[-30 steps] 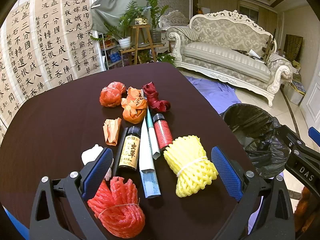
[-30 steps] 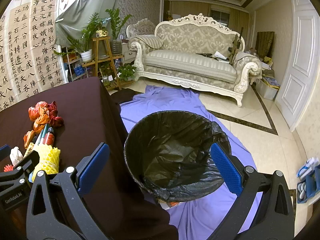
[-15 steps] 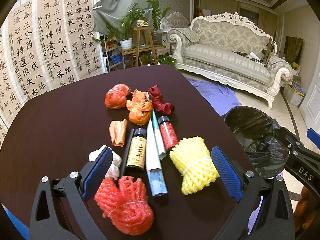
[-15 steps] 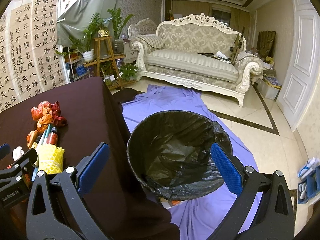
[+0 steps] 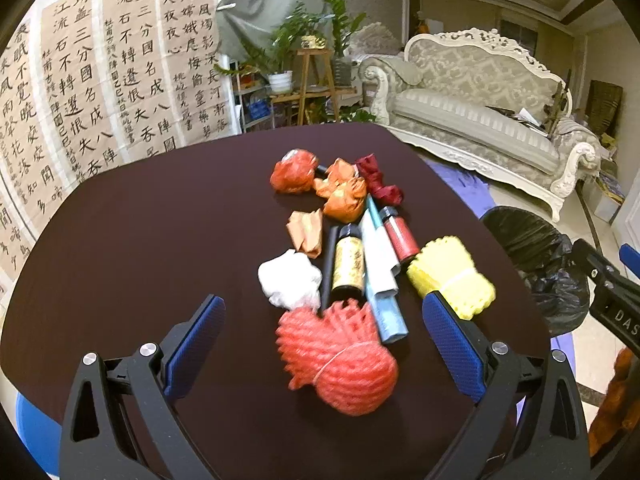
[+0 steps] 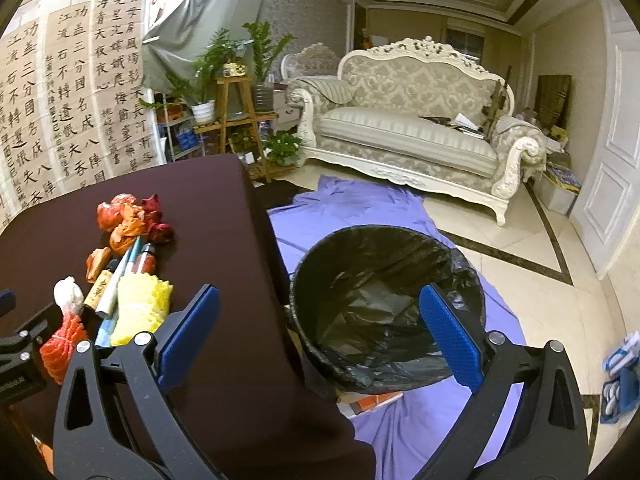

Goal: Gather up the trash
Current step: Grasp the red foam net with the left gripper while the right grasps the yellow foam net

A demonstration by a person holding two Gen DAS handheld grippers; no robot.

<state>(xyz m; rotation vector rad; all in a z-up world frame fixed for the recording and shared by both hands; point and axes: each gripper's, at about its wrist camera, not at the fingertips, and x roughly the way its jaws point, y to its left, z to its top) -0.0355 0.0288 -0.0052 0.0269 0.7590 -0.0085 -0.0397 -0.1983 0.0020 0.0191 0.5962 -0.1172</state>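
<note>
The task looks to be at its very beginning: all the trash lies together on the dark table [image 5: 140, 240], and the bin [image 6: 384, 304] with its black liner, which stands on the floor just beside the table edge, shows nothing inside as far as I can see. The left gripper [image 5: 324, 332] hovers over the near end of the pile with its jaws wide open and holding nothing; the red foam net [image 5: 340, 360] lies between them, so I judge it is the first piece to be taken. The right gripper [image 6: 320, 328] hangs over the table edge and the bin, its jaws also spread wide and empty. I count eleven pieces on the table: one red foam net, one yellow foam net [image 5: 450, 276], one white crumpled wad [image 5: 290, 280], one brown bottle [image 5: 348, 264] with a gold label, one small red bottle [image 5: 398, 232], one thin dark stick [image 5: 329, 268] beside the brown bottle, one long pale blue wrapper [image 5: 380, 272], one small orange paper scrap [image 5: 306, 232], two orange-red crumpled wads [image 5: 294, 172] and [image 5: 344, 194], and one dark red wad [image 5: 378, 180]. Every one of them is left to be moved to the bin.
</note>
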